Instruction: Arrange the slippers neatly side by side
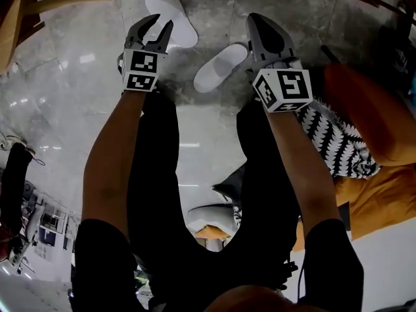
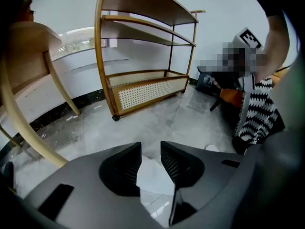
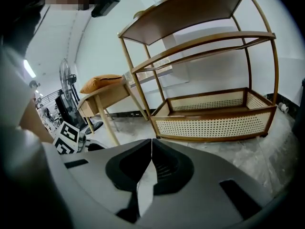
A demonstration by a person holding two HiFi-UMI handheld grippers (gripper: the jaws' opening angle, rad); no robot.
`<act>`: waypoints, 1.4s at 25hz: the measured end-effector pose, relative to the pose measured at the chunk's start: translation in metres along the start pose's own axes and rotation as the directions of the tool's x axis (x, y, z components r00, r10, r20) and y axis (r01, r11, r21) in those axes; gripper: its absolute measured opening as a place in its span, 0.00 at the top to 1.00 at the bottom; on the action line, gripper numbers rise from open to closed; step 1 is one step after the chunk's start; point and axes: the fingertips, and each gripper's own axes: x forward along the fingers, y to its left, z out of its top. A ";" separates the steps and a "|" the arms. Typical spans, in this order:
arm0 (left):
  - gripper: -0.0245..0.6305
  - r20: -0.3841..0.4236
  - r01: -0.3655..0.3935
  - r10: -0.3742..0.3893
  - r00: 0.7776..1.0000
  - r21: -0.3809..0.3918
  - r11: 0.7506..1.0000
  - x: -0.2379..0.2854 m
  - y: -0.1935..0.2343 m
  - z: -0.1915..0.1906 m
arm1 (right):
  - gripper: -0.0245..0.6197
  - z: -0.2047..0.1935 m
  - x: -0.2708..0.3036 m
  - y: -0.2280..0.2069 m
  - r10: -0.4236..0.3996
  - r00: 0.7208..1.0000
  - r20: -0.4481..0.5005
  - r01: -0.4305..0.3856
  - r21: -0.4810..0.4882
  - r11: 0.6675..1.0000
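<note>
**Over the far slipper: grip released, pair not yet lined up**

Between the jaws of my left gripper [image 2: 151, 149], which stand apart and press on nothing, a white patch of the far slipper [image 1: 170, 12] shows just below. My right gripper [image 3: 151, 142] is clenched shut on nothing, on the other side of the second slipper [image 1: 220, 68] from the far one. The second slipper lies near the far slipper, apart from it and slanted. I judge one slipper set down and the other left to turn and bring alongside. Only the head view shows both slippers and their angle. The gripper views add a rattan shelf rack [image 2: 143, 87] beyond the far slipper.
</note>
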 end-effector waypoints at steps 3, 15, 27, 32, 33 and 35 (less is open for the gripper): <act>0.74 -0.065 -0.004 0.010 0.998 0.083 0.997 0.023 -0.001 -0.019 | 0.91 -0.008 0.011 -0.013 -0.007 1.000 0.004 0.007 -0.007 1.000; 0.71 -0.256 0.012 0.055 0.965 0.253 0.967 0.096 0.000 -0.082 | 0.91 -0.039 0.037 -0.045 -0.018 1.000 0.004 0.018 -0.020 1.000; 0.92 -0.295 -0.011 0.087 0.952 0.250 0.968 0.099 0.009 -0.100 | 0.91 -0.051 0.037 -0.045 -0.020 1.000 -0.016 0.020 -0.004 1.000; 0.93 -0.258 -0.014 0.078 0.963 0.242 0.970 0.087 0.005 -0.083 | 0.91 -0.038 0.028 -0.050 -0.031 1.000 -0.006 0.031 -0.005 1.000; 0.93 -0.251 -0.011 0.073 0.965 0.242 0.970 0.085 0.002 -0.079 | 0.91 -0.036 0.025 -0.051 -0.035 0.999 -0.005 0.035 -0.005 0.999; 0.93 -0.240 -0.002 0.063 0.969 0.243 0.970 0.083 -0.003 -0.071 | 0.91 -0.032 0.020 -0.054 -0.047 0.999 -0.004 0.047 0.001 0.999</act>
